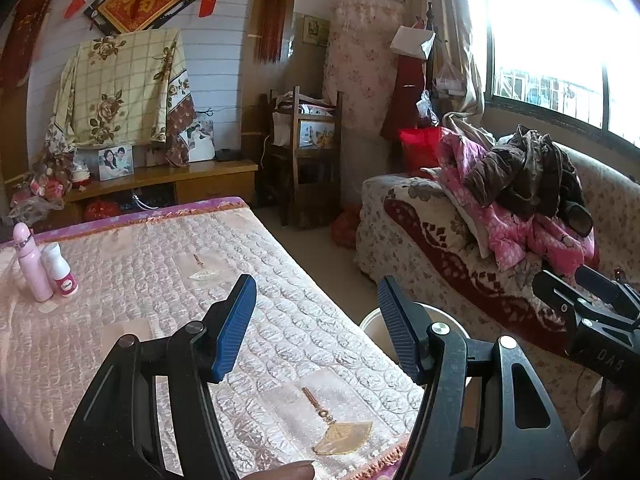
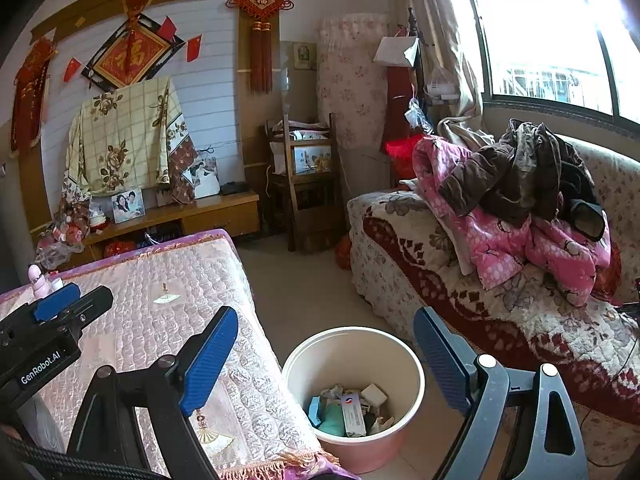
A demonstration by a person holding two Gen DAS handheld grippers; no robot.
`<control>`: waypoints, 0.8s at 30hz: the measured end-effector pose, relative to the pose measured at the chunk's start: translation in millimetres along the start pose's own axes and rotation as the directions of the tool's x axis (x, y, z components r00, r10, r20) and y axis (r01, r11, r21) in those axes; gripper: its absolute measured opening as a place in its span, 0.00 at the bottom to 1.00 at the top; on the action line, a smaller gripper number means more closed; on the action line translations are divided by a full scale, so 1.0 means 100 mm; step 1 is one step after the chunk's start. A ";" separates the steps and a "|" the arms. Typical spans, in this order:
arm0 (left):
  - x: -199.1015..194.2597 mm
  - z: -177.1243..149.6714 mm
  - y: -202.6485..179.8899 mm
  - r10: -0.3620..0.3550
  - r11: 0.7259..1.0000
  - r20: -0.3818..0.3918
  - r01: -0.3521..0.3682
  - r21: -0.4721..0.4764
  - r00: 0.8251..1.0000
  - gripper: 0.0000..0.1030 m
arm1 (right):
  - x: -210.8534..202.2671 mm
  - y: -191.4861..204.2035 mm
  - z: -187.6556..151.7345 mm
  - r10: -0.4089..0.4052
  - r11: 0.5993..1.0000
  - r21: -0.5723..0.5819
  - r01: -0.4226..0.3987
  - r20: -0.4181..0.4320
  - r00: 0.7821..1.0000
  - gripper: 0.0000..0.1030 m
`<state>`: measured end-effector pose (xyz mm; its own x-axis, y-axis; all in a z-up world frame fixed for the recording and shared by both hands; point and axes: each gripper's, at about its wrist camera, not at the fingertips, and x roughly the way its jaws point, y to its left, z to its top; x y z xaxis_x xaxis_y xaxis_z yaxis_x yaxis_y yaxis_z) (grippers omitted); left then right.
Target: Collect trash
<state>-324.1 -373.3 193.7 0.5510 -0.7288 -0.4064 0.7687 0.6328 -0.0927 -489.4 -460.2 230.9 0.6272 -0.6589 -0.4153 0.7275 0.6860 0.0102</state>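
Right wrist view, left to right: left gripper (image 2: 70,300) at left edge, spread unclear here. Right gripper (image 2: 324,356) jaws wide, nothing between. Pink bin (image 2: 412,372) bottom centre, on the floor beside table (image 2: 132,332), trash (image 2: 352,408) inside. Left wrist view: left gripper (image 1: 316,320) part-open, empty.

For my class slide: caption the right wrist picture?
Open right claw above a bin with trash, beside the table.
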 end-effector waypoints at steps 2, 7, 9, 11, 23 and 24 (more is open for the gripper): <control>0.01 -0.01 0.00 0.002 1.000 -0.002 -0.002 0.002 1.000 0.60 | 0.00 0.00 0.00 0.000 1.000 -0.001 0.000 -0.002 1.000 0.85; 0.01 -0.01 0.00 0.007 1.000 -0.002 -0.007 0.003 1.000 0.60 | -0.01 0.01 -0.01 0.002 1.000 0.002 -0.002 -0.005 1.000 0.86; 0.02 -0.02 0.01 0.007 1.000 -0.004 -0.007 0.004 1.000 0.60 | 0.00 0.01 0.00 0.001 1.000 -0.001 -0.001 -0.004 1.000 0.86; 0.02 -0.02 0.01 0.007 1.000 -0.003 -0.007 0.004 1.000 0.60 | 0.00 0.01 -0.01 0.000 1.000 -0.001 0.000 -0.004 1.000 0.86; 0.04 -0.06 0.03 0.007 1.000 -0.009 -0.007 0.010 1.000 0.60 | 0.01 0.04 -0.04 0.001 1.000 0.001 -0.001 -0.012 1.000 0.86; 0.04 -0.07 0.03 0.006 1.000 -0.010 -0.005 0.012 1.000 0.60 | 0.01 0.04 -0.04 0.000 1.000 0.001 0.000 -0.012 1.000 0.86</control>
<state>-321.8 -372.4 185.6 0.5521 -0.7228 -0.4157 0.7695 0.6337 -0.0798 -487.1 -457.2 226.9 0.6240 -0.6551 -0.4259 0.7277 0.6857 0.0115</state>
